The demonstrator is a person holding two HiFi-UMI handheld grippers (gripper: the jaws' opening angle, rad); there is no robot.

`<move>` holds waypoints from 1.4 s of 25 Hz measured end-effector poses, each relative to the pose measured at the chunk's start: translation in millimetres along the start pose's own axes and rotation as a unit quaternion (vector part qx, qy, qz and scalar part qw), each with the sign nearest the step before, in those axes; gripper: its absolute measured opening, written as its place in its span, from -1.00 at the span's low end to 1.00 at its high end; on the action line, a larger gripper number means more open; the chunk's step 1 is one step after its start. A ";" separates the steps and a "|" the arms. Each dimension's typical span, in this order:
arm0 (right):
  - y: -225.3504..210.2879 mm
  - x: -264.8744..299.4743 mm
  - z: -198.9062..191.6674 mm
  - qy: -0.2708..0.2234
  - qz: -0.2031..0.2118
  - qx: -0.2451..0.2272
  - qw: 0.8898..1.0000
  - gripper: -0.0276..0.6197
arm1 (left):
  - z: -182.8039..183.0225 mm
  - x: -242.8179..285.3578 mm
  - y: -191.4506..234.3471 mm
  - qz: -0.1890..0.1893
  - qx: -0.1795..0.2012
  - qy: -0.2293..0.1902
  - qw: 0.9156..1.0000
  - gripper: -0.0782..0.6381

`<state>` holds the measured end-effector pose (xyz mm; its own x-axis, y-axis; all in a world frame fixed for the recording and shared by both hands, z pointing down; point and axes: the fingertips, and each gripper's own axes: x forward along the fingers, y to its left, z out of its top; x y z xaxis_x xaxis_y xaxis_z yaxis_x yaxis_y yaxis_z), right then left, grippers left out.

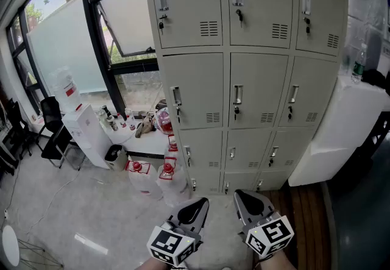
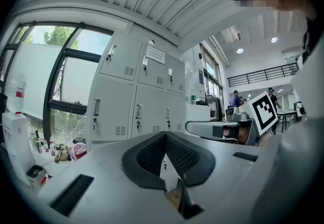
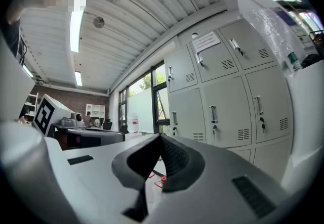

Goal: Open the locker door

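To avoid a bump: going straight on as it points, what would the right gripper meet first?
Probably the lockers, near their left column; the way to them looks free for the right gripper. Exact door unclear.

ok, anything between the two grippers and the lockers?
Only bare floor, per the head view: nothing stands between the left gripper, the right gripper and the lockers. The jugs sit off to the left.
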<state>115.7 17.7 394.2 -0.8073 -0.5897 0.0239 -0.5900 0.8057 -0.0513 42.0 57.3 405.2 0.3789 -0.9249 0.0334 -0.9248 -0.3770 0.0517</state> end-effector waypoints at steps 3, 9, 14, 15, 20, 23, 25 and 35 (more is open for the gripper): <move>2.3 3.1 -0.1 0.002 0.001 0.001 1.000 -0.75 | 2.0 -1.7 2.2 -0.002 0.000 -0.001 1.000 -0.73; 11.2 13.5 -0.1 -0.002 0.005 -0.001 1.000 -0.75 | 2.4 -6.1 12.8 -0.004 -0.003 -0.002 1.000 -0.73; 19.5 26.1 -2.2 0.004 0.005 -0.007 1.000 -0.75 | 2.9 -11.0 26.7 -0.006 -0.005 -0.002 1.000 -0.73; 21.2 29.0 -2.3 0.004 0.004 -0.007 1.000 -0.75 | 3.0 -11.9 29.9 -0.007 -0.005 -0.002 1.000 -0.73; 28.3 41.0 -2.6 0.006 0.000 -0.006 1.000 -0.75 | 2.2 -15.8 44.5 -0.007 -0.007 -0.003 1.000 -0.73; 30.3 48.0 -2.4 0.008 -0.004 -0.006 1.000 -0.75 | 3.5 -16.8 52.1 -0.010 -0.009 -0.004 1.000 -0.73; 32.2 54.1 -1.8 0.008 -0.006 -0.006 1.000 -0.75 | 3.7 -17.6 57.7 -0.013 -0.009 -0.004 1.000 -0.73; 45.4 94.7 0.2 0.007 -0.024 -0.008 1.000 -0.75 | 4.0 -28.8 98.3 -0.027 -0.009 -0.004 1.000 -0.73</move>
<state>12.4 -1.6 393.9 -0.7781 -0.6269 0.0405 -0.6281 0.7775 -0.0330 -59.9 46.7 405.4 0.4284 -0.9033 0.0215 -0.9019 -0.4260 0.0715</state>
